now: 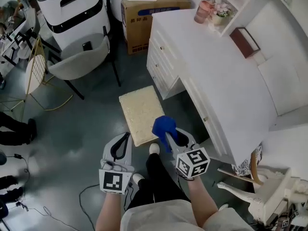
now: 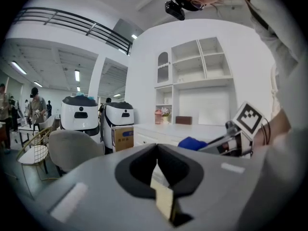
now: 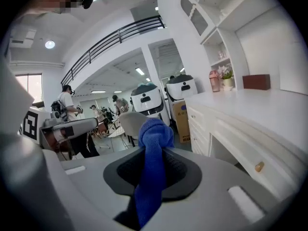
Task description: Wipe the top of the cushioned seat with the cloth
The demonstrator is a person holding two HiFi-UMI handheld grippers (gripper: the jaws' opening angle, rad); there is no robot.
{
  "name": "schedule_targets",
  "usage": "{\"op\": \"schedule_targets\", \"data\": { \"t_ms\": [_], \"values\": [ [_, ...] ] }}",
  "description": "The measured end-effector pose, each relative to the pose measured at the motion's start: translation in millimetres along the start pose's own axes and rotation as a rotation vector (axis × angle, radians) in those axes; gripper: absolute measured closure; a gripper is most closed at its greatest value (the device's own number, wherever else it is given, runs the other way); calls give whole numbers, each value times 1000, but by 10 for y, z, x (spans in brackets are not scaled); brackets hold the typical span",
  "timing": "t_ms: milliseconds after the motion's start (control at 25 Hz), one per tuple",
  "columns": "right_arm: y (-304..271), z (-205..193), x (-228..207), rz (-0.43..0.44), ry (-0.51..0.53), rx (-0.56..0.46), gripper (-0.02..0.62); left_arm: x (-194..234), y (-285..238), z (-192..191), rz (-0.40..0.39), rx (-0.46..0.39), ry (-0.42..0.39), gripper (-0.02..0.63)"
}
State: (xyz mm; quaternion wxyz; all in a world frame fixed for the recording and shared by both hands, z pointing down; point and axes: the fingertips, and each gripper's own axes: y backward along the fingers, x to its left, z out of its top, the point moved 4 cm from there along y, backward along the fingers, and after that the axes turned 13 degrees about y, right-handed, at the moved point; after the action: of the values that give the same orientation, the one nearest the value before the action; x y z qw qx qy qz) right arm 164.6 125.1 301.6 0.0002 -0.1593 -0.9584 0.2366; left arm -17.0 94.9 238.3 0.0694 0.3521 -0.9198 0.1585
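The cushioned seat (image 1: 139, 110) is a cream rectangular pad low on the grey floor, just ahead of both grippers. My right gripper (image 1: 166, 134) is shut on a blue cloth (image 1: 164, 126), which bunches above the seat's near right corner. From the right gripper view the cloth (image 3: 152, 172) hangs down between the shut jaws (image 3: 154, 150). My left gripper (image 1: 126, 136) hovers by the seat's near left corner, shut with nothing held. In the left gripper view its tips meet (image 2: 157, 147), and a strip of the seat (image 2: 162, 196) shows below them.
A white desk with drawers (image 1: 216, 81) runs along the right, close to the seat. A cardboard box (image 1: 144, 18), a grey chair (image 1: 79, 61) and white machines (image 1: 72, 8) stand beyond. A white chair (image 1: 260, 196) is at the lower right. Cables lie on the floor at left.
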Motion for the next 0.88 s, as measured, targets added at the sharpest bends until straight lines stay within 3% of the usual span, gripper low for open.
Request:
{"op": "schedule_targets", "data": {
  "t_ms": [200, 520, 880],
  "values": [
    [349, 401, 141, -2, 34, -65, 518, -100, 182, 270, -12, -29, -8, 613],
    [900, 895, 357, 0, 111, -160, 518, -427, 459, 618, -72, -79, -95, 606],
    [1498, 1175, 667, -10, 160, -288, 516, -790, 930, 886, -96, -133, -99, 606]
  ]
}}
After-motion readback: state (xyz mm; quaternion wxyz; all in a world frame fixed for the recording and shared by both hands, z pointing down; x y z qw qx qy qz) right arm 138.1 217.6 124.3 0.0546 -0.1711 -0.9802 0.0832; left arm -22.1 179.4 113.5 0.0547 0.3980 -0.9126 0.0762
